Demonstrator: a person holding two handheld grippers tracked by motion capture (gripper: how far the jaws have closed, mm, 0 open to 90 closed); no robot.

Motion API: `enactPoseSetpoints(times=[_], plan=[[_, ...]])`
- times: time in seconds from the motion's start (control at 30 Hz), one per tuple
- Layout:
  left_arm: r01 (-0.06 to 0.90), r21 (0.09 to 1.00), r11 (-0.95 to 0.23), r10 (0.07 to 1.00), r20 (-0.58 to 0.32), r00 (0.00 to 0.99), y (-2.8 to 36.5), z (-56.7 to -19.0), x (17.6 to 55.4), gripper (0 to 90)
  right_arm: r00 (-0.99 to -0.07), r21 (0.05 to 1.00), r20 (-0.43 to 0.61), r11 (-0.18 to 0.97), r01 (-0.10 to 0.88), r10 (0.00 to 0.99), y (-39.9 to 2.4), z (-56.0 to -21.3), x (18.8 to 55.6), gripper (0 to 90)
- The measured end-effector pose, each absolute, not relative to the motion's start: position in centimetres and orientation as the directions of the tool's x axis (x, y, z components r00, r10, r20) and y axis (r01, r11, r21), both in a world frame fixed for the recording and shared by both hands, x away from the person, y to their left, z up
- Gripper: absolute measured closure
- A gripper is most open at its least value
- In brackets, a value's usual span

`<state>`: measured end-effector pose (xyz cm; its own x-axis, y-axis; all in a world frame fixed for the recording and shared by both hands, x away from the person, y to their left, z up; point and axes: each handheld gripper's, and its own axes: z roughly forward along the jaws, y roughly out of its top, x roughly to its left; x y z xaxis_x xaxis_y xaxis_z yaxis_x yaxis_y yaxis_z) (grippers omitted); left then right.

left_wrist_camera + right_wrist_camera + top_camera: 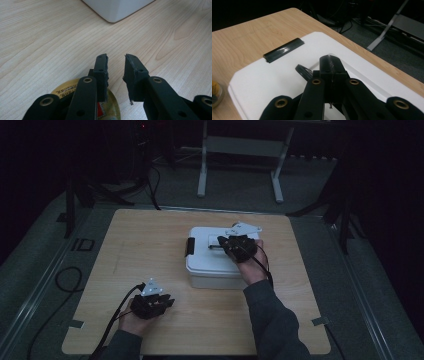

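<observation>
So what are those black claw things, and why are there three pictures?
A person sits at a wooden table holding a grabbing tool in each hand. One picture looks down from above; the other two come from little cameras riding on each tool. The right claw is shut, with its tips resting on the lid of a white box by the handle; whether it pinches anything I can't tell. The left claw is a little open and holds nothing. Beneath it lies a small yellowish round container.
</observation>
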<state>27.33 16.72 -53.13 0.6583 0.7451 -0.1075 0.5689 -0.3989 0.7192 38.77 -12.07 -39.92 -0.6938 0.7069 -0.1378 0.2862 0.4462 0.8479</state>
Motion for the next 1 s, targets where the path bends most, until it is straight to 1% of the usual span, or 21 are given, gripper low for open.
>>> enactPoseSetpoints(times=[0.33,0.57,0.7,0.8,0.87,0.93,1.0], plan=[[0.569,0.720,-0.397,0.746,-0.108,0.658,16.7,-53.1,27.3,72.2,-0.706,0.852,-0.147,0.451,0.266,0.693,-11.6,-39.7,38.1,89.8],[0.569,0.720,-0.398,0.746,-0.107,0.658,16.7,-53.2,27.4,72.2,-0.708,0.853,-0.134,0.445,0.273,0.693,-11.6,-39.7,38.1,89.8],[0.568,0.721,-0.397,0.746,-0.106,0.657,16.7,-53.1,27.3,72.1,-0.720,0.857,-0.134,0.445,0.261,0.681,-11.5,-39.7,37.8,89.7],[0.567,0.724,-0.393,0.749,-0.106,0.654,16.7,-53.1,27.3,71.9,-0.724,0.851,-0.158,0.465,0.245,0.672,-11.4,-39.4,37.8,84.2],[0.566,0.727,-0.389,0.752,-0.105,0.651,16.8,-53.1,27.3,71.8,-0.723,0.854,-0.166,0.464,0.234,0.671,-11.8,-39.0,38.0,82.8],[0.566,0.727,-0.388,0.752,-0.105,0.651,16.9,-53.1,27.4,71.7,-0.718,0.857,-0.166,0.459,0.234,0.676,-12.2,-38.8,38.2,81.2],[0.568,0.725,-0.389,0.753,-0.104,0.649,16.9,-53.1,27.4,71.7,-0.711,0.870,-0.142,0.429,0.243,0.689,-13.8,-37.9,38.7,76.2]])
